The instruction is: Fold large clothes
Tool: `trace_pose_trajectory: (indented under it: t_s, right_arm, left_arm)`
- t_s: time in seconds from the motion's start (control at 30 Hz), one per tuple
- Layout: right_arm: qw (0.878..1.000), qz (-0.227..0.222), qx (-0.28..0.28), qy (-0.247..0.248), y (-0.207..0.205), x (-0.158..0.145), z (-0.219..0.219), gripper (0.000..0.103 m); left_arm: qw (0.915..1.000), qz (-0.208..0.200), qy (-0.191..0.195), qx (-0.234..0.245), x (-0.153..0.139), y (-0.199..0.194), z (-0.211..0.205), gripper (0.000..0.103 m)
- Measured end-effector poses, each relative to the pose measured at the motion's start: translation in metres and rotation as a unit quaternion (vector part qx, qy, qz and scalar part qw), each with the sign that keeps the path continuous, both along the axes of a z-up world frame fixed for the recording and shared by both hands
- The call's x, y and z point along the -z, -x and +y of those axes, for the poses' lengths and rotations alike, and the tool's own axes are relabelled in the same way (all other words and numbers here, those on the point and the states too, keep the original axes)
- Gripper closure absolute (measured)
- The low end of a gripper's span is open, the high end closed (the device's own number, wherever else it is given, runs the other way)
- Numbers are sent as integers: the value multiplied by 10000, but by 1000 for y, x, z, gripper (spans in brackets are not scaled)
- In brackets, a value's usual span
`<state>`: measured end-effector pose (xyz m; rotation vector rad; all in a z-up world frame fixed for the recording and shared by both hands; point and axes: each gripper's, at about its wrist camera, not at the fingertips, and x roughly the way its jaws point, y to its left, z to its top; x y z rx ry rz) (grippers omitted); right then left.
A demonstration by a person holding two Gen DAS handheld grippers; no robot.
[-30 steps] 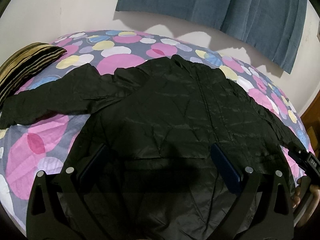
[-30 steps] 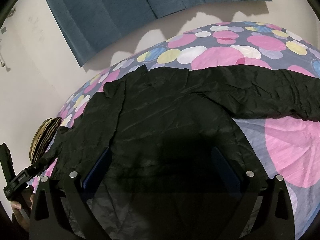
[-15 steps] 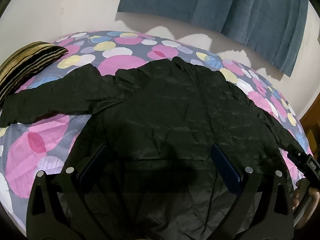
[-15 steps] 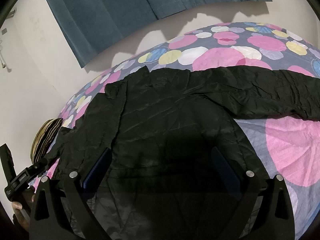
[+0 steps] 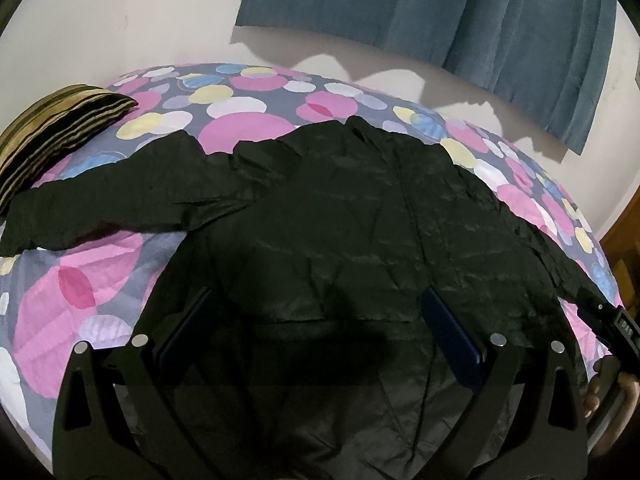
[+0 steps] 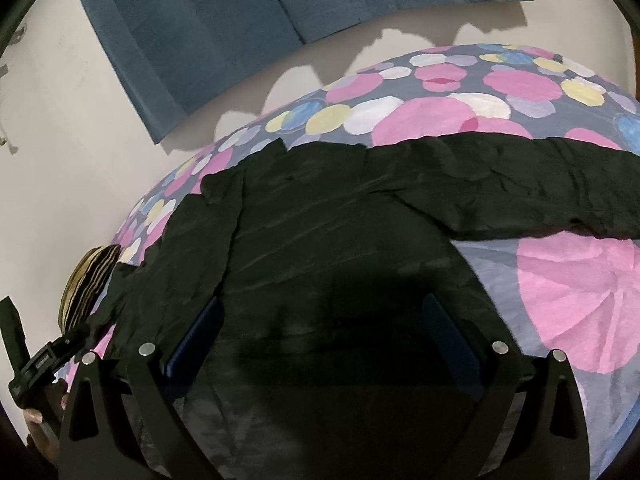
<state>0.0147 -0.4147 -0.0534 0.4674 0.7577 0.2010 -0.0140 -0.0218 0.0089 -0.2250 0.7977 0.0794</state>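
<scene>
A large black jacket lies spread flat on the bed, front up, with one sleeve stretched out to the left. In the right wrist view the jacket fills the middle and its other sleeve stretches right. My left gripper is open and empty, hovering over the jacket's lower part. My right gripper is open and empty, also above the lower part. Each gripper shows at the edge of the other's view: the right one and the left one.
The bed has a sheet with pink, yellow and blue circles. A brown striped pillow lies at its left end, also in the right wrist view. A white wall and blue curtain stand behind the bed.
Both grippers have shifted slightly over the jacket, so the scene sits a little lower in both views. The jacket has not moved and both grippers remain open.
</scene>
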Motion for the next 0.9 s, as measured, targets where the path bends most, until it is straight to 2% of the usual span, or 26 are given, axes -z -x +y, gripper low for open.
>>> trace_pose_trajectory:
  t_s: [0.2,0.3,0.43,0.53,0.73,0.9]
  right_arm:
    - [9992,-10,405,0,0,0,-31,4]
    - [9964,43,849,11,-1,1,-59,4]
    - [9882,189,1467,-407,1,11,-112,4]
    - [9794,291,1846,-767,7,23,-152,4]
    - [9537,384,2575,-1504,26,50,-219,4]
    - [9365,457,2990,-1773,38,69,-251,5]
  left_arm:
    - [10000,24,24,-31,1,1,3,2]
    - [10000,43,53,-56,2,-1,8,2]
    - [9999,53,105,-118,4,-2,14,2]
    - [9998,67,141,-127,5,-3,18,2]
    - [9996,100,131,-225,9,-4,25,2]
    - [9993,149,149,-305,14,-6,32,2]
